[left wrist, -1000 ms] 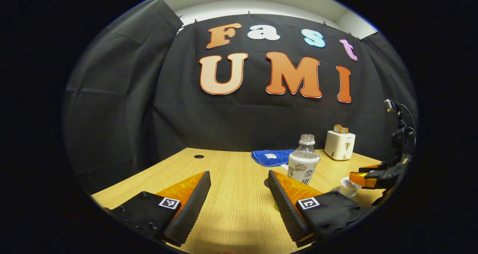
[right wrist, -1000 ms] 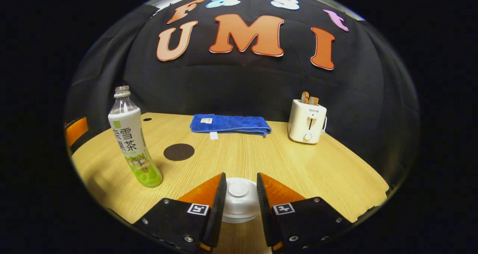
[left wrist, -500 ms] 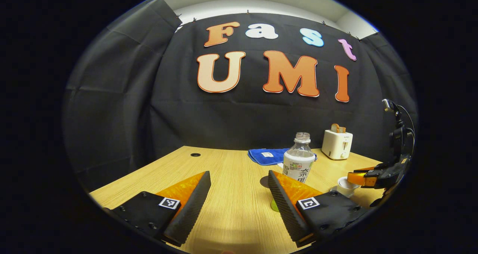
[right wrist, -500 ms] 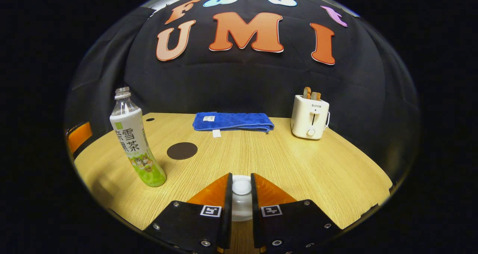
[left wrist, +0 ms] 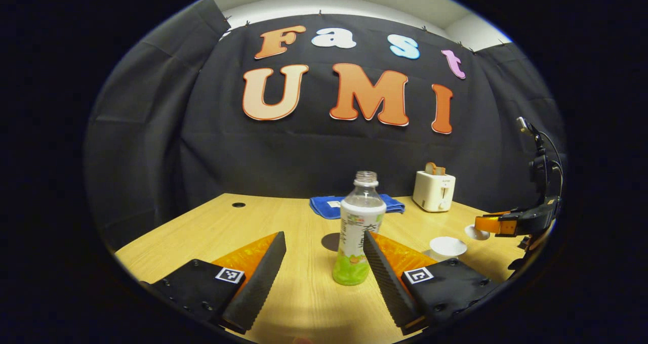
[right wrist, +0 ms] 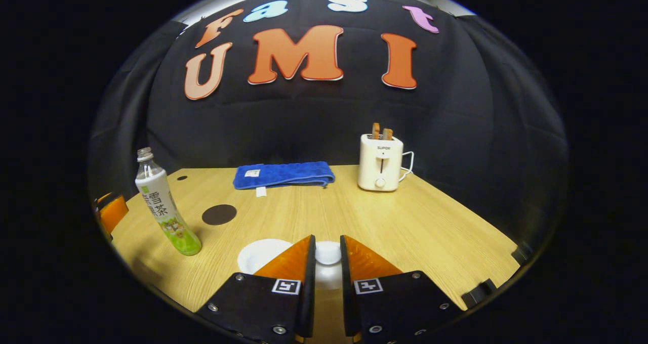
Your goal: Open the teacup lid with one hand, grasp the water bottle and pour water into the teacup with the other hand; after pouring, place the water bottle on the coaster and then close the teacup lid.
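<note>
A clear water bottle (left wrist: 360, 222) with a white and green label stands uncapped on the table, just ahead of my open left gripper (left wrist: 324, 253) and nearer its right-hand finger. The white teacup (left wrist: 447, 247) stands uncovered to the bottle's right. My right gripper (right wrist: 327, 245) is shut on the knob of the white lid (right wrist: 328, 255), held in the air to the right of the teacup (right wrist: 260, 255). That gripper (left wrist: 498, 225) with the lid (left wrist: 476, 231) also appears at the right of the left gripper view. A dark round coaster (right wrist: 218, 214) lies behind the bottle (right wrist: 162, 207).
A folded blue towel (right wrist: 283, 174) lies at the back of the wooden table (right wrist: 430, 227). A white toaster (right wrist: 379, 162) with bread in it stands at the back right. A small cable hole (left wrist: 238, 204) sits near the table's far left.
My right gripper shut on the lid knob, lifted the lid and carried it right, uncovering the cup. My left gripper swung toward the bottle, which now stands between its fingers' lines.
</note>
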`<state>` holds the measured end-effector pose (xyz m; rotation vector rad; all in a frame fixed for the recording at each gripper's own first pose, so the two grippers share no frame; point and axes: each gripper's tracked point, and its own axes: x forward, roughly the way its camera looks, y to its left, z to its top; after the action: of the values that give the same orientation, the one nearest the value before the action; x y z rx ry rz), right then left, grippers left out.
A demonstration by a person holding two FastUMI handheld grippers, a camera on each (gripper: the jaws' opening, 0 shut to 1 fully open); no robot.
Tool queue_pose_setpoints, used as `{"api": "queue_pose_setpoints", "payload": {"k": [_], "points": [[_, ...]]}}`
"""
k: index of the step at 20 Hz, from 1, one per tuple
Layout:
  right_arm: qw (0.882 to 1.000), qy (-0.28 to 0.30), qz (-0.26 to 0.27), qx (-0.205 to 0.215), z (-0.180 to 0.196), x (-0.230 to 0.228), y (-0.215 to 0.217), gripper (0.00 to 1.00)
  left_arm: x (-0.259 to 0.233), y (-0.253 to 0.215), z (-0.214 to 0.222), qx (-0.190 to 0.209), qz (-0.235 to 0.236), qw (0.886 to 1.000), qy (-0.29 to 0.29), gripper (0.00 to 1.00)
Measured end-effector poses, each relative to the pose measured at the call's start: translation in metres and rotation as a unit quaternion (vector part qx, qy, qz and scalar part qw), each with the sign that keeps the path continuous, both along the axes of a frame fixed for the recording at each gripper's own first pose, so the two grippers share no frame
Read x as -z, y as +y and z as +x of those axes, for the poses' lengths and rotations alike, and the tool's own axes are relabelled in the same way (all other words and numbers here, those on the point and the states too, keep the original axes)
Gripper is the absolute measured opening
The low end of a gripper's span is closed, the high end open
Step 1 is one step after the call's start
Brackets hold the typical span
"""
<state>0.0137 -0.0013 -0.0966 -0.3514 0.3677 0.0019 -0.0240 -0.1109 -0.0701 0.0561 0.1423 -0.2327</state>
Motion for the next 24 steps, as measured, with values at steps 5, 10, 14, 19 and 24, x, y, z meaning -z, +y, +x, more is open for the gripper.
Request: {"api": "queue_pose_setpoints", "payload": {"k": [5,10,14,19,24], "points": [[0.999,-0.002,0.001,0.037,-0.008,-0.007,-0.036,0.24,0.022,-0.031,0.017,0.019,0.009,1.0,0.014,0.99],[0.998,0.001,0.009,0.066,-0.014,-0.007,-0.061,0.24,0.048,-0.034,0.042,0.002,0.029,0.999,0.032,0.99],[0.998,0.005,0.009,0.07,-0.018,-0.005,-0.065,0.24,0.058,-0.033,0.054,-0.006,0.029,0.999,0.041,0.99],[0.997,0.005,0.014,0.069,-0.02,-0.006,-0.062,0.24,0.057,-0.033,0.064,-0.008,0.044,0.998,0.033,0.71],[0.997,0.006,0.014,0.069,-0.025,-0.007,-0.06,0.24,0.026,-0.048,0.06,0.021,0.074,0.997,0.003,0.7]]}}
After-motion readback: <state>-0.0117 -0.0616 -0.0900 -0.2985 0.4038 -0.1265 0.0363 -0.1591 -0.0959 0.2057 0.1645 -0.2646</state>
